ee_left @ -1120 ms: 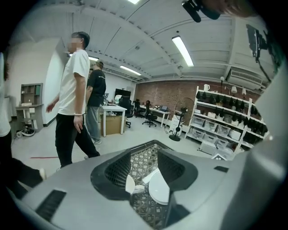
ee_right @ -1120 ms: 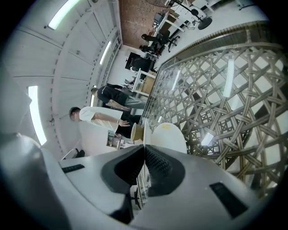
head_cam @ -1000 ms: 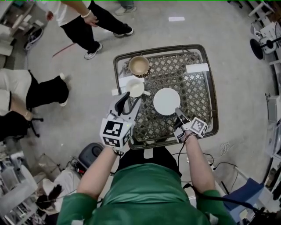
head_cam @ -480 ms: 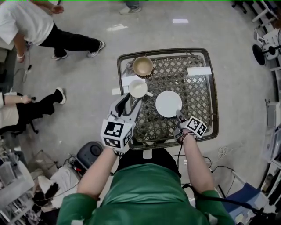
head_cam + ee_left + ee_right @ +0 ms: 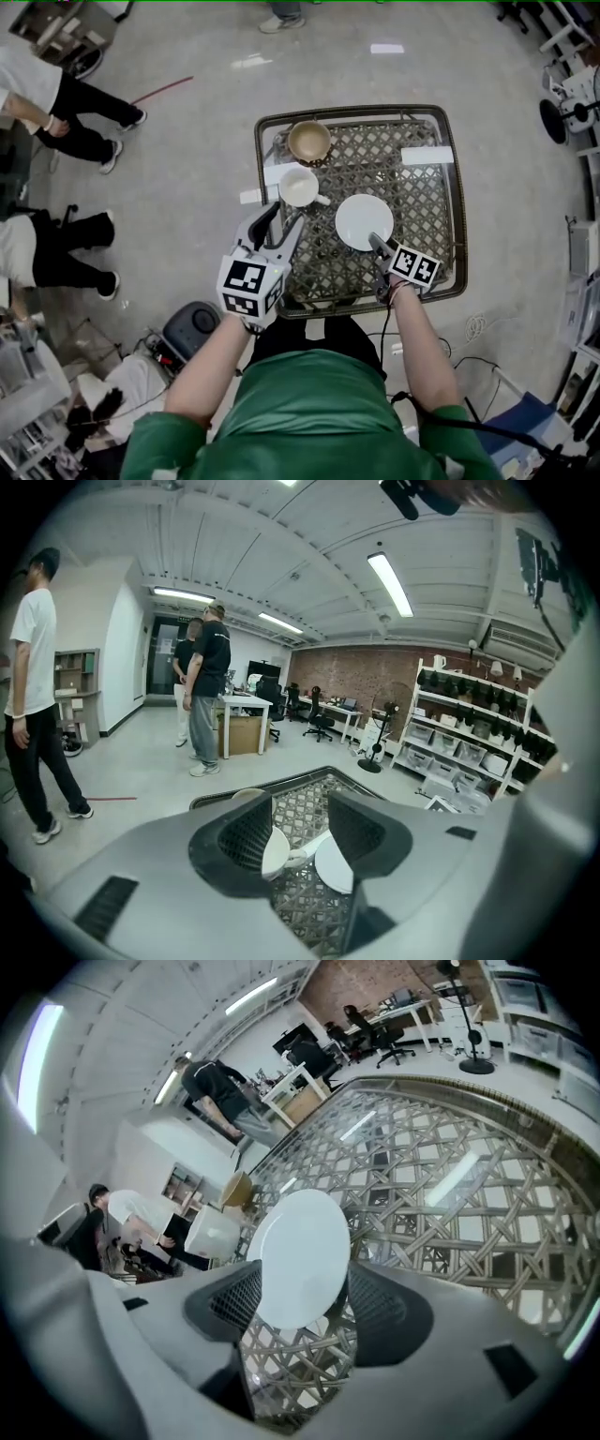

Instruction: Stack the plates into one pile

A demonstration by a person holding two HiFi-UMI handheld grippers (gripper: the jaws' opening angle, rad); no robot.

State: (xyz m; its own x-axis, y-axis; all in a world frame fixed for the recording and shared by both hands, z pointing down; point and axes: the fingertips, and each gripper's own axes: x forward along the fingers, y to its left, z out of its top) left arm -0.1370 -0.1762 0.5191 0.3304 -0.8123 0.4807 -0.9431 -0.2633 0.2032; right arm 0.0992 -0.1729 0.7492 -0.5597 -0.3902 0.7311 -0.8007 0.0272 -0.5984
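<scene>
A white plate [image 5: 364,220] lies flat on the lattice table top [image 5: 431,211]. My right gripper [image 5: 375,242] is at the plate's near edge, and its jaws are opening. In the right gripper view the plate [image 5: 300,1255] reaches in between the parted jaws of this gripper [image 5: 298,1307], and the pads do not press on it. My left gripper [image 5: 278,217] hovers open and empty over the table's front left, pointing at a white cup [image 5: 298,187]. In the left gripper view the cup [image 5: 277,850] and the plate [image 5: 333,864] show between its jaws [image 5: 300,832].
A tan bowl [image 5: 308,141] stands at the table's far left corner behind the cup. White cards [image 5: 427,155] lie at the far right and beside the cup. The table has a raised metal rim [image 5: 456,187]. People stand on the floor to the left.
My right gripper has rolled at the plate's near edge, so its marker cube lies flatter. The left gripper has stayed in place. The people on the left have walked off.
</scene>
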